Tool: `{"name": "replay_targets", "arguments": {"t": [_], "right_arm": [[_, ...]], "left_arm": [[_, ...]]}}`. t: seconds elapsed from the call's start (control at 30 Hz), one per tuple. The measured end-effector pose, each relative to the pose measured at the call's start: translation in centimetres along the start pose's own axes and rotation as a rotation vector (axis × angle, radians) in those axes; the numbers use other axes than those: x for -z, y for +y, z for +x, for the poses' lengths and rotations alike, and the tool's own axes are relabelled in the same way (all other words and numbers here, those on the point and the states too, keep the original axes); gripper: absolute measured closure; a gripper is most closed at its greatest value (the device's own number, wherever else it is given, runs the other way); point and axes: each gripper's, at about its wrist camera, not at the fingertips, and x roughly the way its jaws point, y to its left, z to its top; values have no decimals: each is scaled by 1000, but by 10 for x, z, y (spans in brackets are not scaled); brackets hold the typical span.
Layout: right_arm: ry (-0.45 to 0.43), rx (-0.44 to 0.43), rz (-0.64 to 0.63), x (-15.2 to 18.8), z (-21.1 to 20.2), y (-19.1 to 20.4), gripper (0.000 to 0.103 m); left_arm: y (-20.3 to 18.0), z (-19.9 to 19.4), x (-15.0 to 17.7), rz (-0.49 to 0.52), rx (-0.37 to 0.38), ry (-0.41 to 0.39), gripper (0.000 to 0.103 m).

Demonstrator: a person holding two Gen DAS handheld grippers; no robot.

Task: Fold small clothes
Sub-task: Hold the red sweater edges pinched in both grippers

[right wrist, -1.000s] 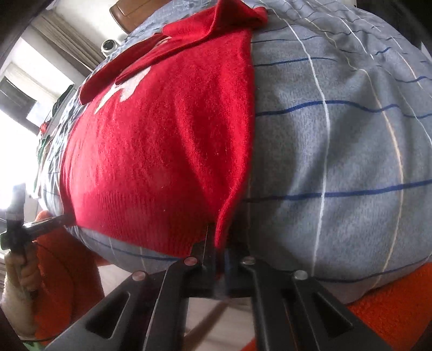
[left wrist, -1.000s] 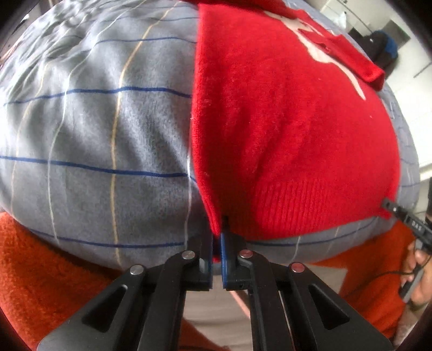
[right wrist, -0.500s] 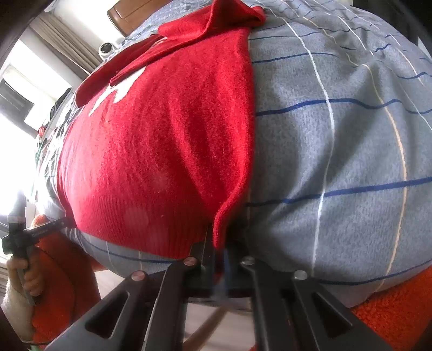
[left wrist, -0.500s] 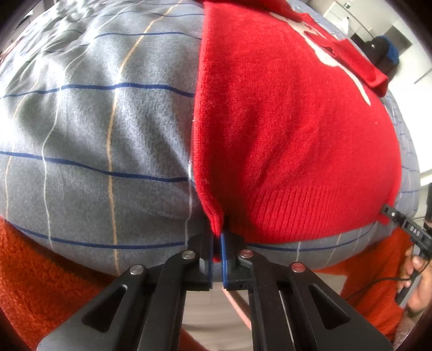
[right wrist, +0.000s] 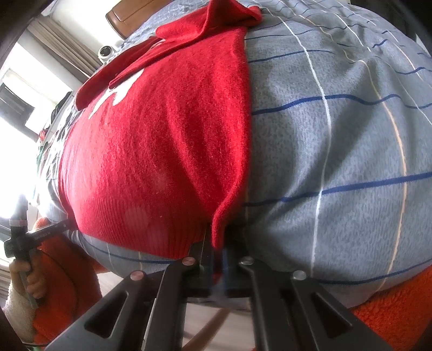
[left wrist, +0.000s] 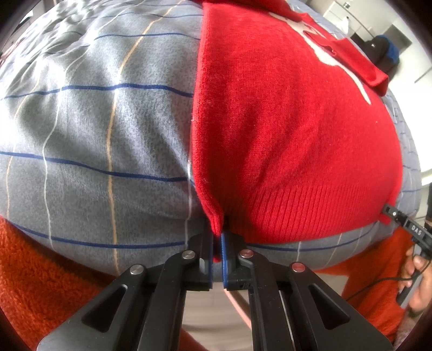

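A small red knit sweater with a white pattern lies flat on a grey checked bed cover, sleeves folded across its chest. My left gripper is shut on the sweater's near left hem corner. In the right wrist view the same sweater fills the left half, and my right gripper is shut on its near right hem corner. The other gripper shows at the far hem corner in each view, at the right edge of the left wrist view and the left edge of the right wrist view.
The grey cover reaches to the bed's near edge, with an orange fleece blanket hanging below it. A wooden headboard and a bright window lie beyond the bed. Floor shows under both grippers.
Both grippers have drawn slightly back toward the bed's near edge with the hem corners held; the sweater's lower edge sits a little nearer and lifts slightly at the corners.
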Motion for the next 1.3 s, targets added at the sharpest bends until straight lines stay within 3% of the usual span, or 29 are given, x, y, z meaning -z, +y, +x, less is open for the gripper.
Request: {"name": "replay_targets", "arguments": {"t": [1.3], "right_arm": [[-13,-12,17,2,-2,-2,100]], "left_arm": [[2,-3,2,2,-1,-4,98]]}}
